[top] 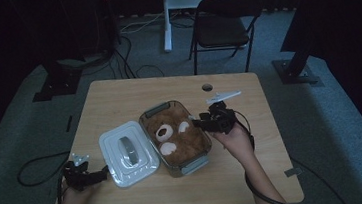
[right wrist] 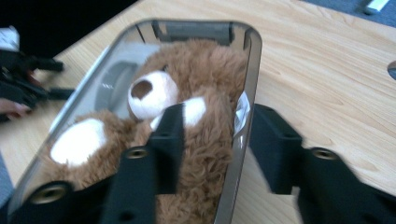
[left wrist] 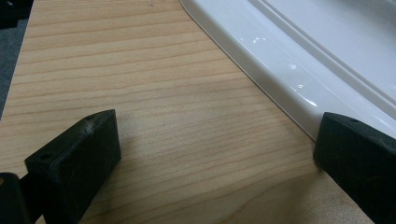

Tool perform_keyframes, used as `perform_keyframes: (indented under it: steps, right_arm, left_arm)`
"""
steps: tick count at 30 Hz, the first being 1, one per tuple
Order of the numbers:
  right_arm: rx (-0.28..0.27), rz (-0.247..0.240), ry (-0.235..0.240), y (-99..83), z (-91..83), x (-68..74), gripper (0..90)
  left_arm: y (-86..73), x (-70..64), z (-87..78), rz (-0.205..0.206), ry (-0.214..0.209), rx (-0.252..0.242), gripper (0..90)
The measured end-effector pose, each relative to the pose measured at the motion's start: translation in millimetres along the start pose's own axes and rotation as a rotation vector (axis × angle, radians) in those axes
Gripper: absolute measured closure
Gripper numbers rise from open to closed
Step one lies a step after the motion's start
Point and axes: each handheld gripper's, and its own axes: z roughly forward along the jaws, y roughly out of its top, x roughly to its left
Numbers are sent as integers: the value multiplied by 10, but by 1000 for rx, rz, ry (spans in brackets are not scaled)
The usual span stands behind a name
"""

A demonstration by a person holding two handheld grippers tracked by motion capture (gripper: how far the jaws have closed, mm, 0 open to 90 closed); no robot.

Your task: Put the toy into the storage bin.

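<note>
- Dim room all round, dark curtains at the back, with a folding chair [top: 225, 25] at the top of the high view and cables trailing over the grey carpet.
- Middle of the frame is a light wooden table [top: 118, 100], and pretty much everything sits in its lower half.
- Clear container [top: 199, 162] sits dead centre, slightly angled, with a brown teddy bear [top: 174, 132] stuffed inside, white muzzle and paws facing up.
- White lid [top: 126, 153] lies flat on the table just left of the container, touching or nearly touching it, grey handle on top.
- Right gripper [right wrist: 212, 133] is at the container's right edge, in the centre-right of the high view. Its own view shows the jaws parted and straddling the wall: one jaw inside against the bear's fur, the other outside over the table. Not clamped as far as I can see.
- Left gripper [left wrist: 215, 154] is low in the lower left of the high view, jaws wide apart on the bare wood, one jaw right up against the lid's rim, holding nothing.
</note>
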Motion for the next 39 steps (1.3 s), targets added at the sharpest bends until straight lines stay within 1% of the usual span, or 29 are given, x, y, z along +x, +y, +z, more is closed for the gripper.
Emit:
perform_keyframes:
  steps: [1, 2, 3, 4, 6, 7, 8, 9, 10, 11, 12, 13, 14, 17, 19, 21, 22, 24, 25, 27, 28, 29, 30, 31, 32, 34, 35, 36, 39]
  right_arm:
    - [0, 0, 0, 0, 0, 0, 523]
    - [-14, 18, 4, -3, -9, -18, 523]
    - [-16, 32, -33, -9, -10, -36, 405]
    - [-12, 30, -38, -16, -10, -42, 390]
    - [-14, 50, -58, -51, -9, -66, 310]
    - [-14, 50, -58, -51, -9, -66, 310]
    - [-20, 62, -65, -116, -12, -113, 225]
    - [-23, 61, -58, -166, -19, -144, 155]
    - [-23, 61, -58, -166, -19, -144, 155]
    - [-18, 81, -70, -257, -29, -222, 137]
    - [-14, 75, -86, -298, -33, -260, 124]
    - [-14, 75, -86, -298, -33, -260, 124]
    - [-23, 78, -111, -381, -42, -334, 123]
    - [-52, 86, -153, -499, -56, -429, 123]
    - [-47, 98, -184, -583, -55, -479, 123]
    - [-55, 107, -187, -632, -48, -507, 123]
    - [-76, 117, -184, -740, -33, -557, 124]
    - [-71, 149, -203, -845, -12, -602, 123]
    - [-71, 149, -203, -845, -12, -602, 123]
    - [-92, 186, -194, -956, 1, -652, 122]
    - [-91, 208, -198, -1057, 28, -697, 117]
    - [-91, 208, -198, -1057, 28, -697, 117]
    - [-92, 215, -215, -1103, 46, -709, 108]
    - [-79, 215, -220, -1146, 70, -725, 108]
    - [-55, 195, -241, -1228, 120, -742, 108]
    - [-29, 177, -302, -1298, 178, -738, 108]
    - [-17, 177, -297, -1326, 205, -749, 108]
    - [-16, 182, -276, -1354, 223, -759, 107]
    - [-19, 202, -281, -1399, 244, -783, 108]
  left_arm:
    - [0, 0, 0, 0, 0, 0, 10]
    - [0, 0, 0, 0, 0, 0, 10]
    - [0, 0, 0, 0, 0, 0, 11]
    - [0, 0, 0, 0, 0, 0, 11]
    - [0, 0, 0, 0, 0, 0, 10]
    - [0, 1, -1, 1, 0, 1, 10]
    - [0, 1, -1, 1, 0, 2, 10]
    - [0, 0, -1, 0, 0, 0, 10]
    - [1, 0, -1, 0, 0, 1, 10]
    - [0, -1, 0, -1, 0, 0, 10]
    - [0, -3, 1, -4, 0, -1, 10]
    - [0, -3, 1, -4, 0, -1, 10]
    - [1, 1, -2, 1, 0, 2, 10]
    - [0, -1, -2, 0, 0, 1, 10]
    - [1, -1, -2, 0, 0, 2, 10]
    - [-1, -4, -3, -3, 2, 2, 10]
    - [-1, -4, -3, -3, 3, 1, 10]
    - [-1, -5, -4, -4, 3, 2, 10]
    - [-1, -5, -4, -4, 3, 2, 10]
    - [-2, -6, -4, -5, 4, 2, 10]
    - [-3, -7, -6, -4, 5, 3, 10]
    - [-3, -7, -6, -4, 5, 3, 10]
    - [-4, -7, -7, -4, 6, 3, 10]
    - [-5, -8, -7, -5, 6, 3, 10]
    - [-8, -9, -8, -5, 7, 2, 10]
    - [-8, -9, -9, -5, 6, 2, 10]
    - [-8, -9, -8, -5, 7, 1, 10]
    - [-8, -9, -8, -5, 6, 2, 10]
    - [-9, -7, -9, -4, 5, 1, 10]
